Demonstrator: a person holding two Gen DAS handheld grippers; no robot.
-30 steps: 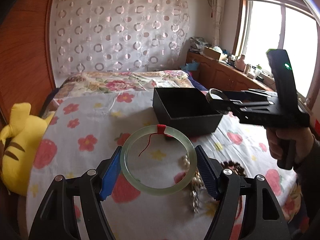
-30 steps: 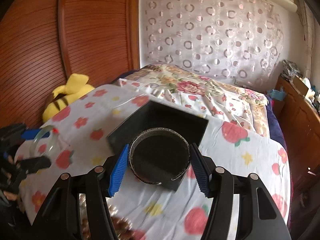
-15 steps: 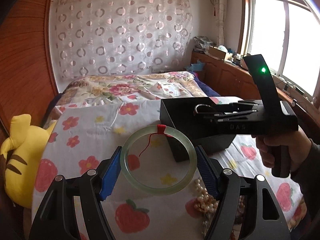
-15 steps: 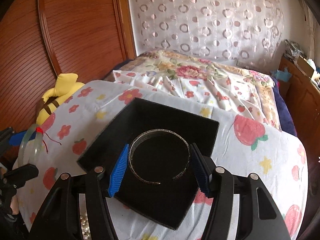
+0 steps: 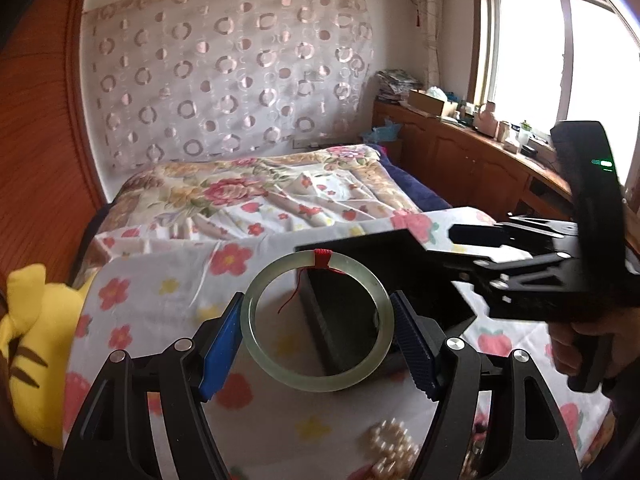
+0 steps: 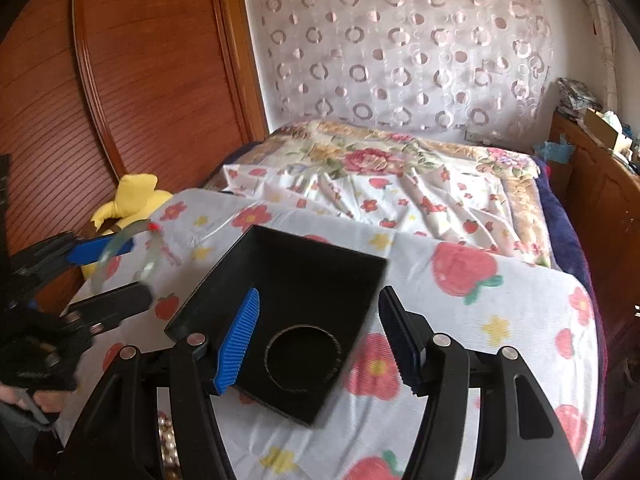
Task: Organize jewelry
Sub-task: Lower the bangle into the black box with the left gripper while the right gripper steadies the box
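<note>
Left gripper (image 5: 318, 326) is clamped on the jade bangle (image 5: 318, 322) w/ the red thread knot, pads pressing both sides, held flat over the near corner of the black box (image 6: 288, 300), prob so it can drop straight in. Right gripper (image 6: 318, 340) is spread w/ nothing between the pads; the metal cuff bangle (image 6: 304, 358) lies on the box floor right below it, so that one's already in. Pearl string (image 5: 394, 442) is on the strawberry sheet (image 6: 460, 312), not yet in the box.
</note>
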